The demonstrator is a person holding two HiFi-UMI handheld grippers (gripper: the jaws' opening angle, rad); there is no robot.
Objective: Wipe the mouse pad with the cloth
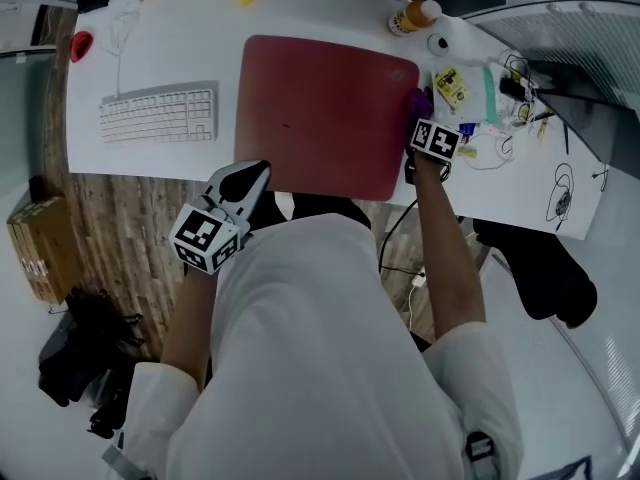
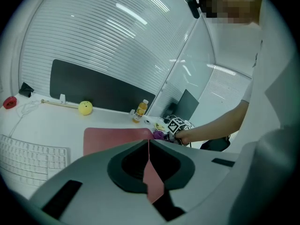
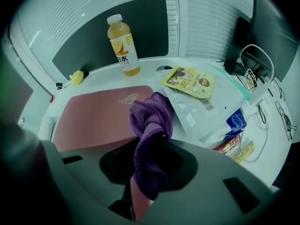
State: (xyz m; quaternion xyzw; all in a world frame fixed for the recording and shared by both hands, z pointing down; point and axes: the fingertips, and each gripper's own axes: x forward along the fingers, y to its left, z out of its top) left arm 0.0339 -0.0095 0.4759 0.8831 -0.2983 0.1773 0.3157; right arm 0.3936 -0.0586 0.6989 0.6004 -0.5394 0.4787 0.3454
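Open room across the flat red rectangular mouse pad (image 1: 320,118); white keyboard (image 1: 160,116) near its left; orange juice bottle (image 1: 412,16) and plastic packets (image 1: 452,86) crowd its right side.

The orange drink bottle (image 3: 123,43) has "水" on its label, and the mouse pad (image 3: 93,118) carries a pale logo with no readable letters.

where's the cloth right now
In the head view, the purple cloth is clamped in the right gripper at the mouse pad's right edge, beside the packets.
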